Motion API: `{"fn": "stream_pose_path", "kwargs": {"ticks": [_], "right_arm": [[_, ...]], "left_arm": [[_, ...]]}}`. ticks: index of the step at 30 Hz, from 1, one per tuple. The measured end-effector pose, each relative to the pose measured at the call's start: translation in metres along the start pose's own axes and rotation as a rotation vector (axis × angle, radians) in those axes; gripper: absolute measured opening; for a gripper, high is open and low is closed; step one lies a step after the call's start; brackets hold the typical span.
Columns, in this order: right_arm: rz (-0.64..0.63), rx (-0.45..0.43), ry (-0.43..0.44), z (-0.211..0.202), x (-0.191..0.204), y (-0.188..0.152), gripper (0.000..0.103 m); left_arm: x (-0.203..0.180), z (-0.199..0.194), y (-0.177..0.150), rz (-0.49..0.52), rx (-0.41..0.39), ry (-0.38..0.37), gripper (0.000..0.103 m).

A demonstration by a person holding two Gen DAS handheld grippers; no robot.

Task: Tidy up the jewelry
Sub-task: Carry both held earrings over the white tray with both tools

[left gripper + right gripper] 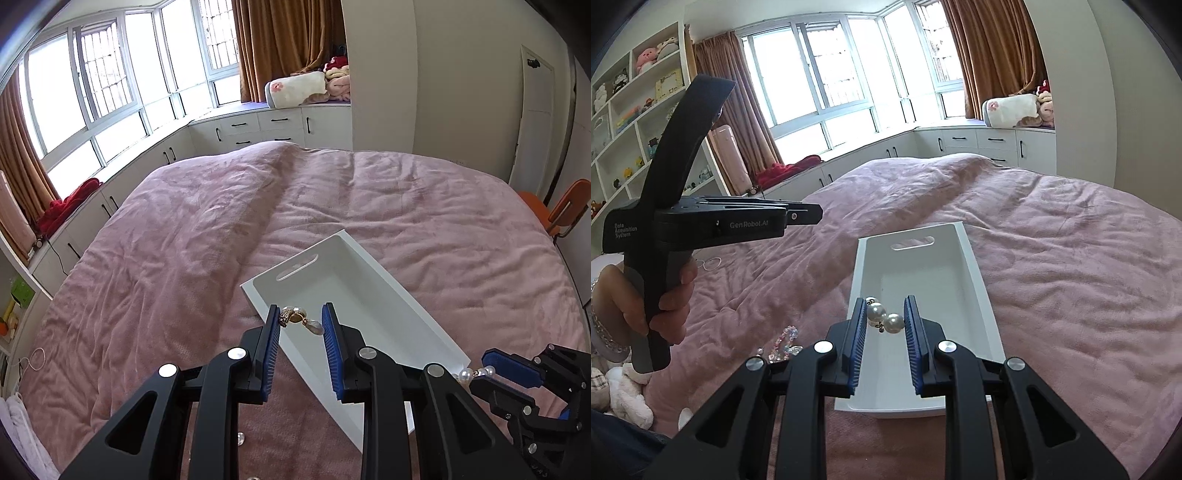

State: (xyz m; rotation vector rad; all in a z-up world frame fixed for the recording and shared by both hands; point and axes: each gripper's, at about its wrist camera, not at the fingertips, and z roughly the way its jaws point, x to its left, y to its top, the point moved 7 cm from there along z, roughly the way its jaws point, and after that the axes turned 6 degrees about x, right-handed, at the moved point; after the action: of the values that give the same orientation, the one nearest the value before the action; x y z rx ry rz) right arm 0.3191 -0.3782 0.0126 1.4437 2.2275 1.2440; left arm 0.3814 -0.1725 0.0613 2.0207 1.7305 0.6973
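The left gripper (300, 322) jaws grasp a gold-and-pearl earring (297, 319) over the white rectangular plastic tray (373, 291). The right gripper (885, 320) jaws grasp a white pearl strand (884, 319) at the tray's six o'clock end.

Two wrist cameras, one bed.
Each looks forward between its fingers, close above the white tray (373, 295) (975, 295) both share.

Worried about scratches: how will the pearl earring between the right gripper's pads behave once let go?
The pearl earring has round beads, so it will probably roll on the smooth white tray. It looks small and light, likely slippery. The right gripper appears to hold it only loosely.
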Motion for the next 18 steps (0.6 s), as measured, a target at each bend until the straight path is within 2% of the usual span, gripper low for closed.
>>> {"fn": "stream_pose_path", "kwargs": {"ticks": [10, 18], "right_arm": [[0.037, 0.065, -0.068, 0.028, -0.039, -0.01, 0.021], [0.065, 0.114, -0.104, 0.052, -0.061, -0.02, 0.021]], "left_arm": [[-0.03, 0.058, 0.018, -0.037, 0.062, -0.048, 0.028], [-0.049, 0.1, 0.021, -0.053, 0.114, -0.06, 0.028]]}}
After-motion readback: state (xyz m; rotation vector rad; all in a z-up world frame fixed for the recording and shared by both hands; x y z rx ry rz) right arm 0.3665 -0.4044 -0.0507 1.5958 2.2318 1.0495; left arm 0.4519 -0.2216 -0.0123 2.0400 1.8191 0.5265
